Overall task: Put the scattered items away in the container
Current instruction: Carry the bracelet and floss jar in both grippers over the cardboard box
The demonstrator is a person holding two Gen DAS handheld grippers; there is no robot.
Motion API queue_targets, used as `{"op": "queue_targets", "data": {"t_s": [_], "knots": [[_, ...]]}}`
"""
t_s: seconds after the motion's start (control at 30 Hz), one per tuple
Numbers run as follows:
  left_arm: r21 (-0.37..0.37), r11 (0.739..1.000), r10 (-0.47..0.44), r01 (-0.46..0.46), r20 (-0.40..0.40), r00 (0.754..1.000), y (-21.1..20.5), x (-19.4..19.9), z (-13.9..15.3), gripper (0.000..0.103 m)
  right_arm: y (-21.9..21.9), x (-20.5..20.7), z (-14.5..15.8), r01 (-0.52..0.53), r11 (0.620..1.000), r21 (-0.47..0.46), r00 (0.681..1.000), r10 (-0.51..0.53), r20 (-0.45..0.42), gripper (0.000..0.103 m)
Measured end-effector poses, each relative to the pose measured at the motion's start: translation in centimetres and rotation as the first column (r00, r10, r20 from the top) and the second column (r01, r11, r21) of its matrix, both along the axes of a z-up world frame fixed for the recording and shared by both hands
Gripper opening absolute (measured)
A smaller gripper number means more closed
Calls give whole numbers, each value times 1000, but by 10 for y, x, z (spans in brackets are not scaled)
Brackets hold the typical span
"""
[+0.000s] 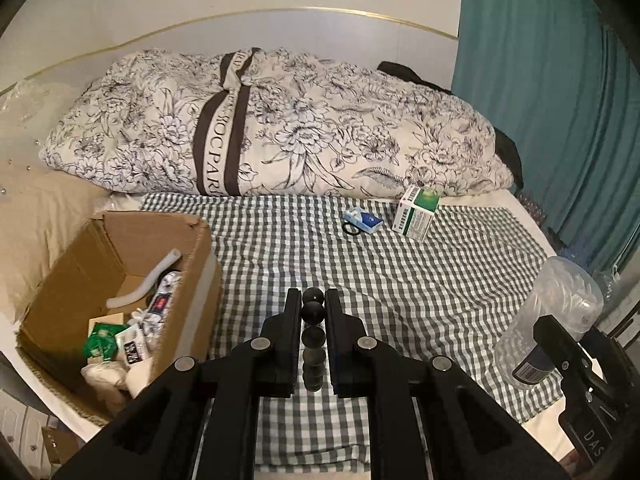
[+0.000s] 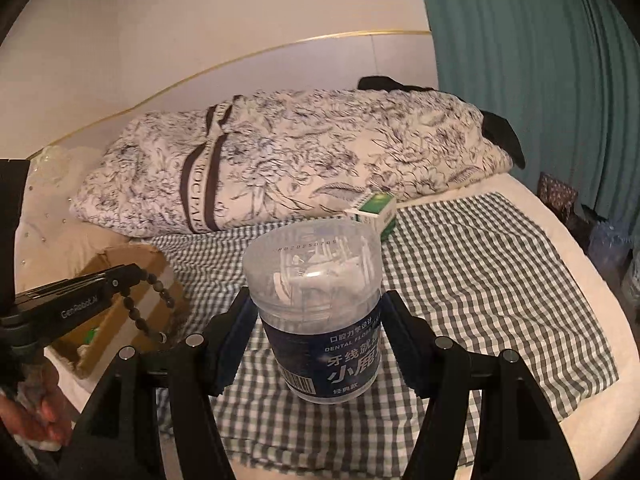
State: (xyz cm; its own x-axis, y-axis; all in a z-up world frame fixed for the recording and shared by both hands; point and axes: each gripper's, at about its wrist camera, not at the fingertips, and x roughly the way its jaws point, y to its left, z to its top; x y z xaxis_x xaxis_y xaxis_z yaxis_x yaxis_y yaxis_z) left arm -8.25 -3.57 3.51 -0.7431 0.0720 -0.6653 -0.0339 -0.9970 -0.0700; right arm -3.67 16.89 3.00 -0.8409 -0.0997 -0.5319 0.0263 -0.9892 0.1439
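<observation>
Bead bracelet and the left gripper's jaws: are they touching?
Touching. The left wrist view shows the bead bracelet pinched between the left gripper's nearly closed jaws; the right wrist view shows it dangling from them.

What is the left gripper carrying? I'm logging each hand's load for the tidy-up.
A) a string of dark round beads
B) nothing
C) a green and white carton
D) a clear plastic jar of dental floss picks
A: the left gripper has its jaws shut on the string of dark round beads, which dangles from it in the right wrist view.
</observation>
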Motion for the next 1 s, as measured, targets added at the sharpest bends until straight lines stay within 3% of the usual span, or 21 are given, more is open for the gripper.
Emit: {"op": "queue_targets", "data": {"t_s": [0.3, 0.6, 0.77, 1.0], "knots": [[21, 999, 38, -37, -49, 998, -42, 19, 25, 11, -53, 17, 23, -88, 996, 28, 995, 89, -40, 64], [23, 991, 131, -130, -55, 990, -115, 15, 36, 11, -126, 5, 35, -201, 979, 47, 978, 203, -45, 64], [19, 981, 193, -192, -43, 980, -156, 7, 28, 11, -166, -7, 33, -259, 964, 57, 965, 261, -31, 64], [25, 968, 248, -249, 31, 968, -196, -11, -8, 11, -210, -22, 17, -324, 941, 97, 946, 324, 14, 64]]}}
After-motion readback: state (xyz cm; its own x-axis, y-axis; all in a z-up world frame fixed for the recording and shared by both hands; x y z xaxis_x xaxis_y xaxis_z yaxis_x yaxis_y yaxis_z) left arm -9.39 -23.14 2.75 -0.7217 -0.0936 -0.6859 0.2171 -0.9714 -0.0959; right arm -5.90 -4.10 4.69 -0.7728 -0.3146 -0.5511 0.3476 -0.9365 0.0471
